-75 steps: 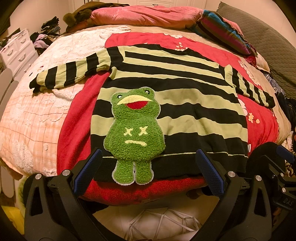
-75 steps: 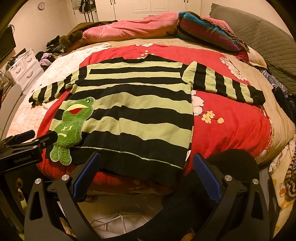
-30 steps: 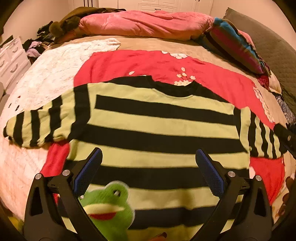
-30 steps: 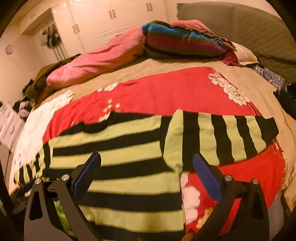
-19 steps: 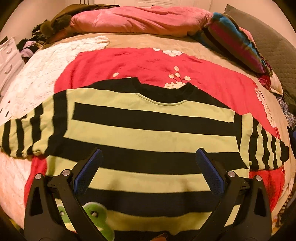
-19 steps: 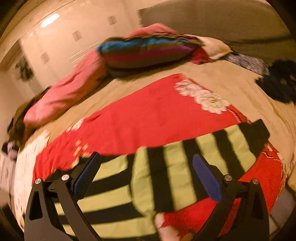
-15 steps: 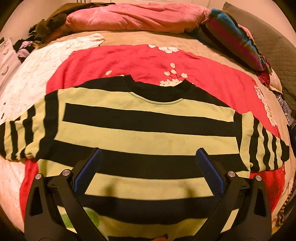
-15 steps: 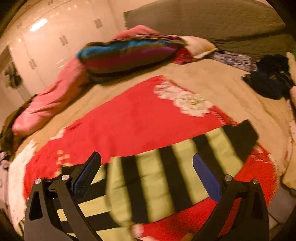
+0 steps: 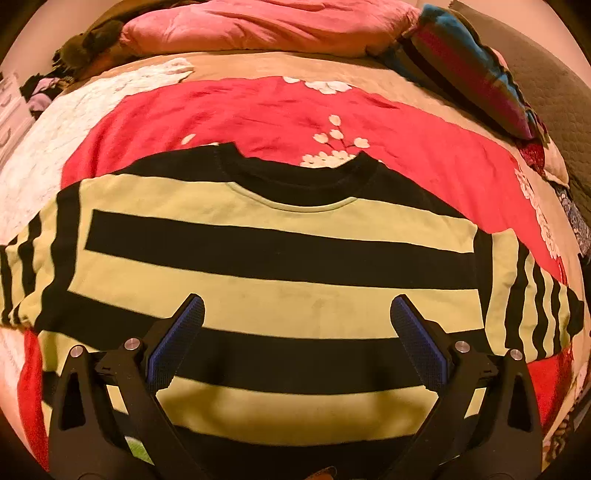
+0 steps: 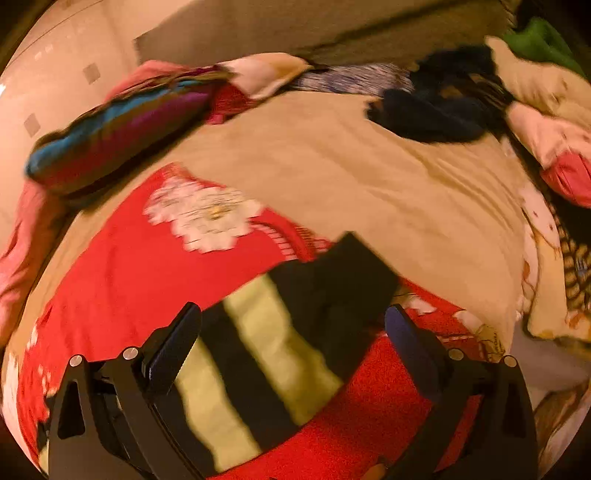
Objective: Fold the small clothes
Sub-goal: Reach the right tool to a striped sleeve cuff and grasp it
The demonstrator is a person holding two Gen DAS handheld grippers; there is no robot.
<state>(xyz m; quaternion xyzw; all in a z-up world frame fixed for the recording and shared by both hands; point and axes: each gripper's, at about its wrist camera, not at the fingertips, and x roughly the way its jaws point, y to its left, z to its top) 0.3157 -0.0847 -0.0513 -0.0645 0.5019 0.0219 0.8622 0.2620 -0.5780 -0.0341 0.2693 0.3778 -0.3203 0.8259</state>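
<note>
1. Left wrist view shows a striped sweater [image 9: 280, 258] lying flat on a red blanket [image 9: 258, 114] on the bed [image 9: 229, 64].
2. It has wide black and pale green stripes, and its black collar [image 9: 295, 181] points away from the camera.
3. One sleeve goes off to the left and the other sleeve [image 9: 535, 306] goes off to the right.
4. A left gripper [image 9: 295, 317] hangs over the lower part of the sweater. Its two blue pads [image 9: 177, 343] are far apart and hold nothing.
5. A tiny bit of bright green [image 9: 138, 452] peeks out at the bottom edge, behind the gripper's left finger.
6. At the far end of the bed lie a pink pillow [image 9: 266, 26] and a colourful striped pillow [image 9: 469, 70].
7. Right wrist view is blurry. The right gripper [image 10: 293, 325] is over the end of one sleeve [image 10: 280, 347], near its black cuff [image 10: 343, 280].
8. Its pads are spread wide too, with the sleeve showing between them. I cannot tell if they touch the cloth.
9. Past the sleeve are the red blanket [image 10: 129, 273], a tan sheet [image 10: 351, 166] and a dark heap of clothes [image 10: 436, 107].
</note>
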